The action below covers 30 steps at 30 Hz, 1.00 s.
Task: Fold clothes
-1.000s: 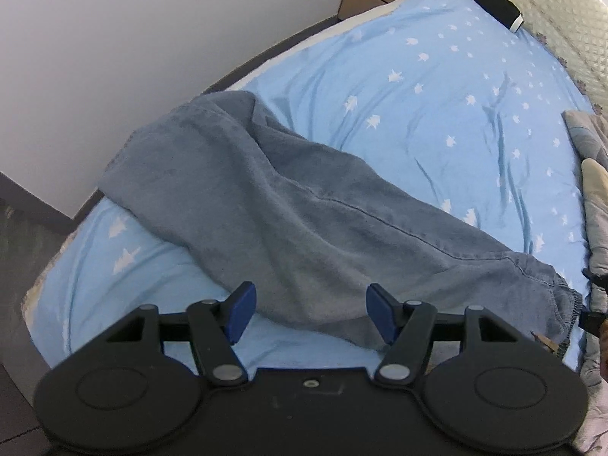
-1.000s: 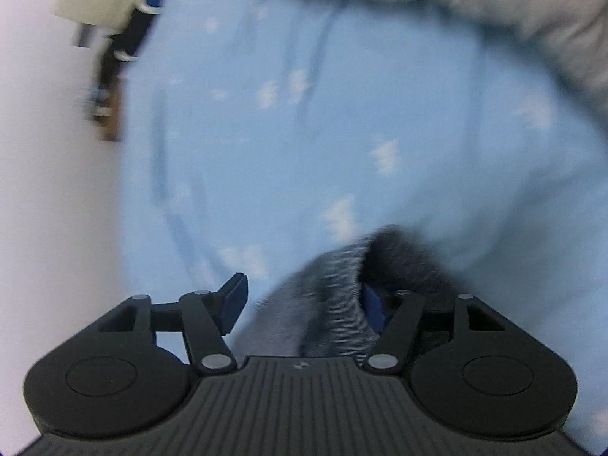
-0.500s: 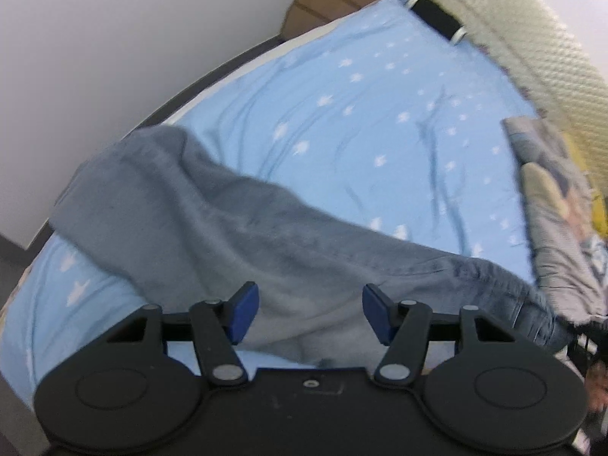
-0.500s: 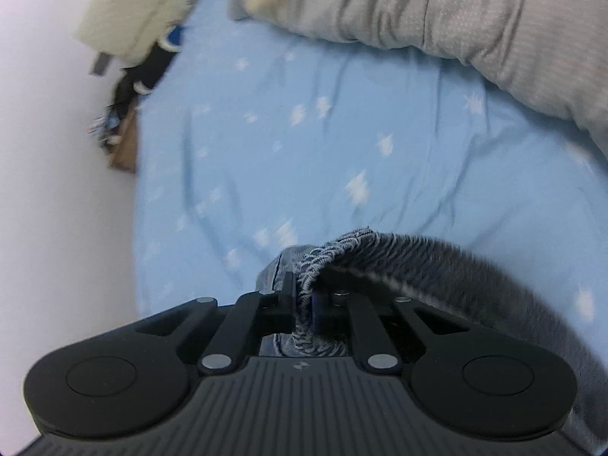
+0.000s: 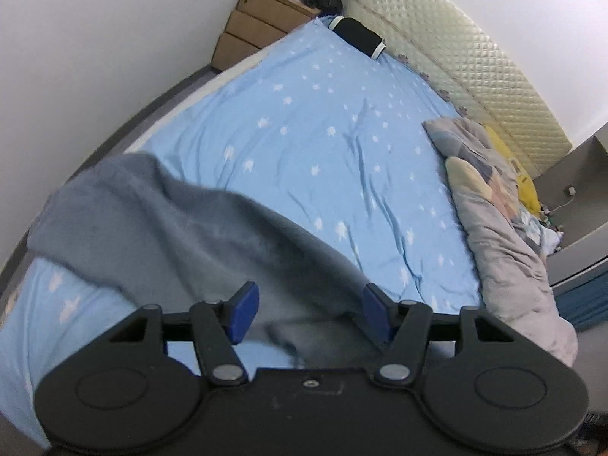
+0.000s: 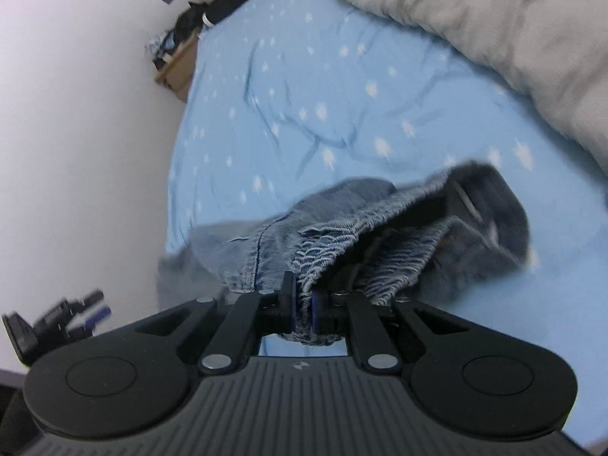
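A pair of blue-grey jeans (image 5: 182, 235) lies across the near left part of the blue star-print bed sheet (image 5: 342, 133). My left gripper (image 5: 307, 315) hovers over the jeans with its blue pads wide apart and nothing between them. In the right wrist view, my right gripper (image 6: 303, 306) is shut on the elastic waistband of the jeans (image 6: 342, 235), which hangs lifted and open above the sheet (image 6: 304, 76). The left gripper (image 6: 68, 319) shows blurred at the lower left of that view.
A grey quilt (image 5: 505, 228) is heaped along the right side of the bed, also seen as the grey quilt (image 6: 513, 26) at the right wrist view's top right. A wooden drawer unit (image 5: 258, 26) and a padded headboard (image 5: 456, 60) stand at the far end. A white wall (image 5: 95, 38) runs along the left.
My right gripper closed on the jeans' waistband and lifted it off the sheet. The left gripper rose and tilted up, staying open; the jeans' right end has been drawn toward me.
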Tool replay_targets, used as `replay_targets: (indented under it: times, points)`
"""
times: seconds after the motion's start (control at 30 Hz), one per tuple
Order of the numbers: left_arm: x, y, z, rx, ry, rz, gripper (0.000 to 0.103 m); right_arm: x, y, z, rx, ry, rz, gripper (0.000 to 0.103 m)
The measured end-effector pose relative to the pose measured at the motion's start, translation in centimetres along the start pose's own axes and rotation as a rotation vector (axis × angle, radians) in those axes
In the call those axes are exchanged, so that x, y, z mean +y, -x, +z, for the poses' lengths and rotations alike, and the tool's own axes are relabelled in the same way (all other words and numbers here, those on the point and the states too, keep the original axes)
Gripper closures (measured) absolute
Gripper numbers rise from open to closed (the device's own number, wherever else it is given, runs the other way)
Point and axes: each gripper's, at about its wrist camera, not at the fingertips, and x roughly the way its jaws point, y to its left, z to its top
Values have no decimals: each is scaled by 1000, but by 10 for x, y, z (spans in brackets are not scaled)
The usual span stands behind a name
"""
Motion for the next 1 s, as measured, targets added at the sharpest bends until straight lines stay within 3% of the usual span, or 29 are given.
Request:
replay_targets:
  times: [0.13,0.37,0.5,0.7,0.77,0.93,1.0]
  points:
    - [13,18,-24,10,-11,-27,46,-4,-1,-61,91,52,-94,95]
    - [25,43,-57,40,-28,-37,45,-42,-32,-144,182,-6,-178,94]
    - [23,49,-67,63,-34,-47,45,-60,-48,-174,168,-95,-208,90]
    - [9,49,-78,86,-49,-83,44,-68,-29,-191,101,-236,-244,82]
    - [1,46,-81,94,-56,-95,44,-71,-18,-183,64,-268,-233,74]
    - [-19,37,-87,110,-70,-107,43,-82,-1,-155,-62,-387,-196,69]
    - [-25,33,-90,115,-74,-100,43,-89,1,-141,-107,-423,-180,60]
